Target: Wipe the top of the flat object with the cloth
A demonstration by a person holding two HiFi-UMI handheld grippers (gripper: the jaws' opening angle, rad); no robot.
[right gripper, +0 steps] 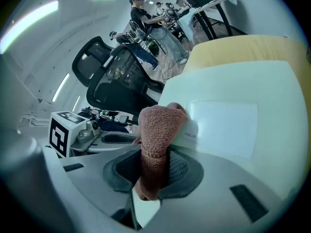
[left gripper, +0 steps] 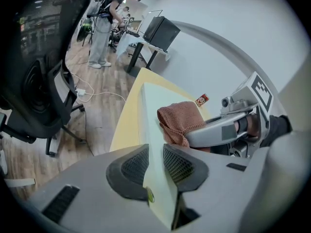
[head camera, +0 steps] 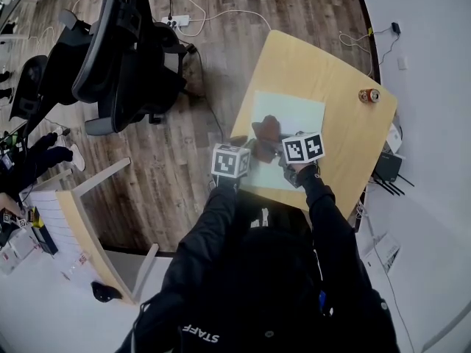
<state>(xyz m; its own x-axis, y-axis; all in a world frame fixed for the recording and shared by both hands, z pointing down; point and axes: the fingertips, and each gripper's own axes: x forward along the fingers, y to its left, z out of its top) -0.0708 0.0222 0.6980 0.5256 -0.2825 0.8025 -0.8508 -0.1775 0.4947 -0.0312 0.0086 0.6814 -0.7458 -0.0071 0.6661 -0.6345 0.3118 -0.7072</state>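
A pale green flat object (head camera: 294, 116) lies on a small wooden table (head camera: 346, 94). My left gripper (head camera: 243, 165) is shut on its near left edge; the thin green edge (left gripper: 156, 178) runs between the jaws. A brown cloth (head camera: 266, 130) rests bunched on the flat object's near part. My right gripper (head camera: 283, 157) is shut on the cloth (right gripper: 156, 140), which stands up between the jaws over the green surface (right gripper: 233, 110). The left gripper view shows the cloth (left gripper: 181, 120) with the right gripper (left gripper: 214, 132) behind it.
A small orange can (head camera: 369, 95) stands at the table's far right. Black office chairs (head camera: 118, 50) and a power strip with cables (head camera: 176, 21) are on the wood floor to the left. A white desk (head camera: 66, 241) is near left. A person (left gripper: 104, 23) stands far off.
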